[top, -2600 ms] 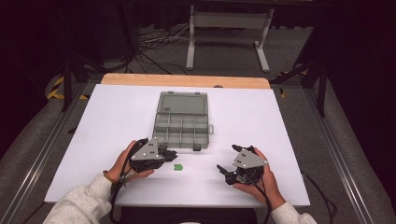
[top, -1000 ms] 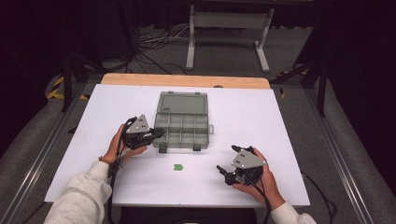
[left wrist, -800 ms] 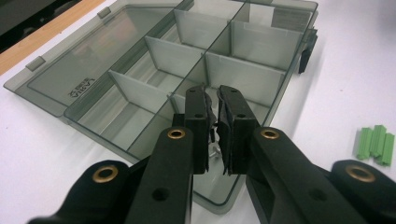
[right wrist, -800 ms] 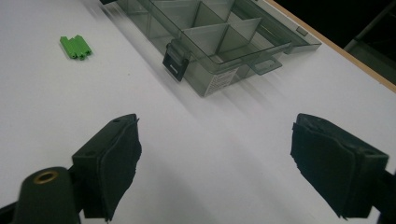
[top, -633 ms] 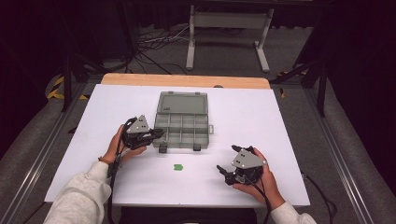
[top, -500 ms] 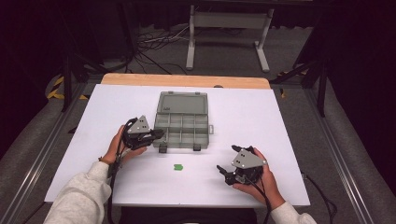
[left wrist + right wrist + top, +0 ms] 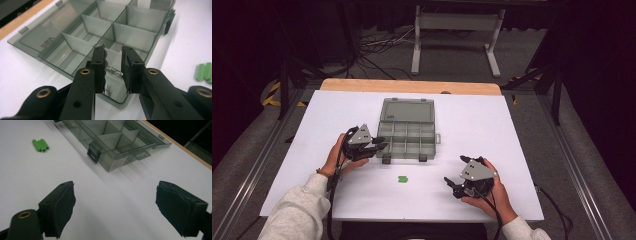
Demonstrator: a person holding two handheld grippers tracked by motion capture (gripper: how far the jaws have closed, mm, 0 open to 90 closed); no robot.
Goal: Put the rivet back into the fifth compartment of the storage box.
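Just below the left gripper (image 7: 112, 63), whose slightly parted jaws have just been opening and grip nothing, small silver screws (image 7: 113, 70) lie in a corner compartment of the smoky, clear organizer (image 7: 75, 37). Well apart, the right gripper (image 7: 115, 202) gapes empty over the table (image 7: 25, 182).

Left gripper (image 7: 379, 146): position changes from the near part of the desk (image 7: 512, 130), beside the green piece (image 7: 402, 179), to the near left corner of the open compartment box (image 7: 407, 131); the hand carrying it now sits farther from the person and farther left.

Left gripper jaws: have just been opening; a narrow gap now stands between the pads, which are poised over the box's corner compartment.

Small metal parts (image 7: 113, 70): now lie on the floor of that compartment, seen through the gap, free of the pads.
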